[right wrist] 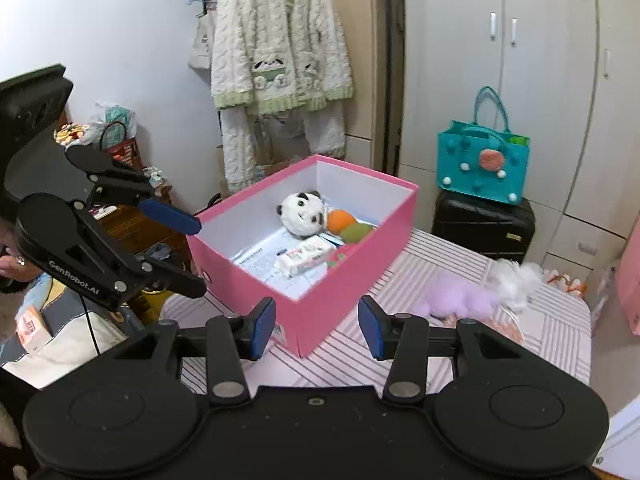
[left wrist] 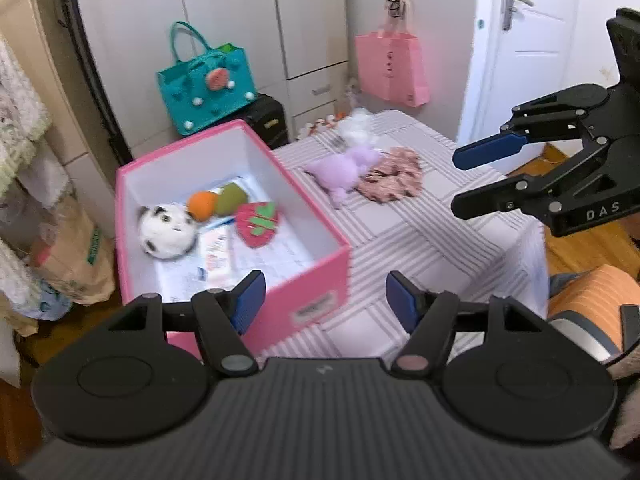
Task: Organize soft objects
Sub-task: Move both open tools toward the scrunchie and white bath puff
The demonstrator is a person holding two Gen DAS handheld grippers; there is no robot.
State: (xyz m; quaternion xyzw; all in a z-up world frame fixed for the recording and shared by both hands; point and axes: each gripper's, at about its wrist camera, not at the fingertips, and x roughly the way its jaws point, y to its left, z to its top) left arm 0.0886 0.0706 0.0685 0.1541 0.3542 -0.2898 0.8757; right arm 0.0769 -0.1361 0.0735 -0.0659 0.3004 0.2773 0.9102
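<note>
Left gripper (left wrist: 323,300): nearest the lens, jaws spread, nothing between the pads; it hangs above the near corner of the pink box (left wrist: 296,296). Right gripper (right wrist: 316,330): jaws likewise apart and empty, held over the striped table (right wrist: 560,332) just beside the box's near wall.

Contents of the box: panda plush (left wrist: 166,232), orange ball (left wrist: 202,205), olive ball (left wrist: 232,198), red strawberry-shaped piece (left wrist: 256,224), all resting on printed paper at the bottom. A white packet (right wrist: 304,258) also lies there.

Outstanding items on the table, beyond the box: purple plush (left wrist: 340,170), patterned pink cloth (left wrist: 394,178) touching it, white fluffy item (left wrist: 356,128) further back.

Assessment: the sorting is partly complete; both tools appear to be between loads. The next move likely calls for reaching an open gripper across to the purple plush, closing on its bulk, not its trailing edge, then carrying it over the box wall. Risk: the cloth may drag along with it.
</note>
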